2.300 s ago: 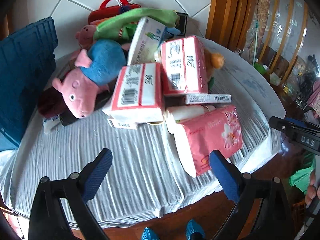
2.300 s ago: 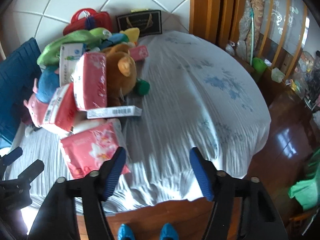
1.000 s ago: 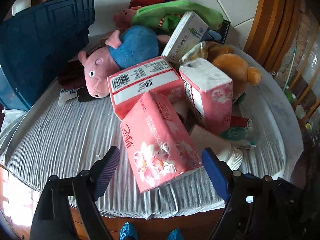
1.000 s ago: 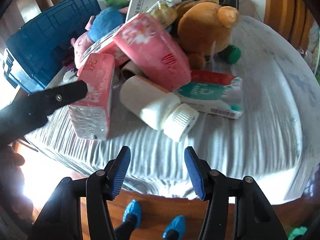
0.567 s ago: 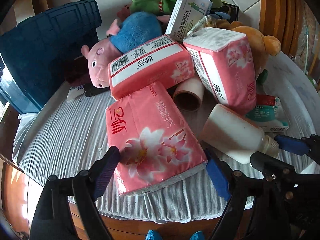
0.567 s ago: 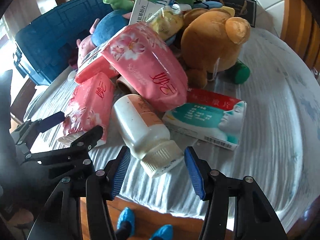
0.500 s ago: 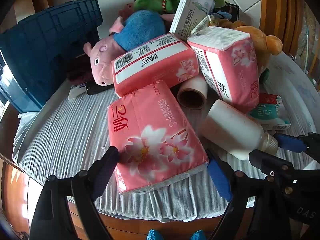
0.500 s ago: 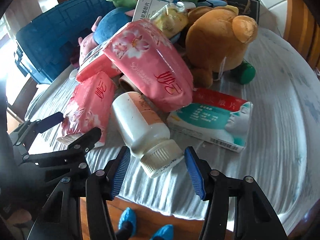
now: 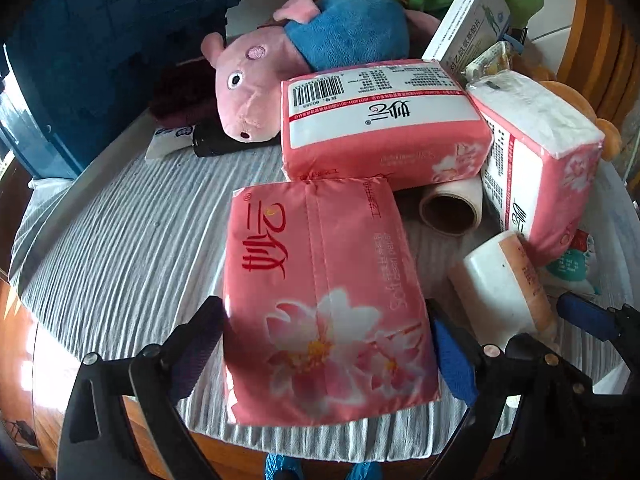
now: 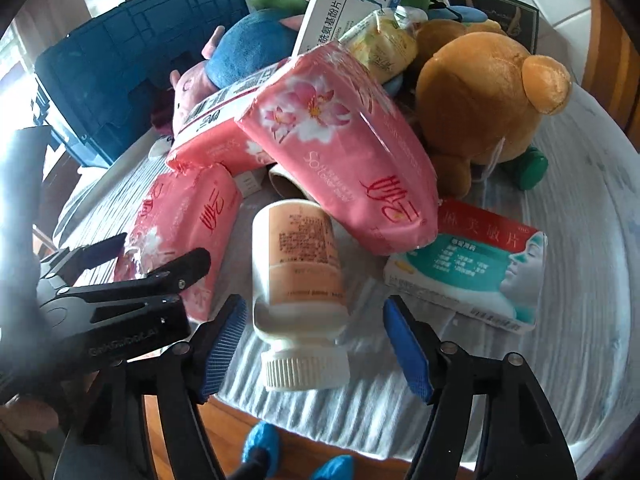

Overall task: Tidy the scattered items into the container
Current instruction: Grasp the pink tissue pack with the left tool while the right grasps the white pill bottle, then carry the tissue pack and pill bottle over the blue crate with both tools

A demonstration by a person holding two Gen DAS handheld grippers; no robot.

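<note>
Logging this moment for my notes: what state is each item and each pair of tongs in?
Left tongs: open, straddling the nearest tissue pack.
Right tongs: open, straddling the white bottle.
White bottle: lying down, cap on.
Blue container: tipped on its side.
Cardboard tube: lying, open end showing.
Face-print box: flat, closed.

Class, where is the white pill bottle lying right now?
The white pill bottle lies between the right gripper's open fingers, cap toward the camera, beside the nearest pink tissue pack.
</note>
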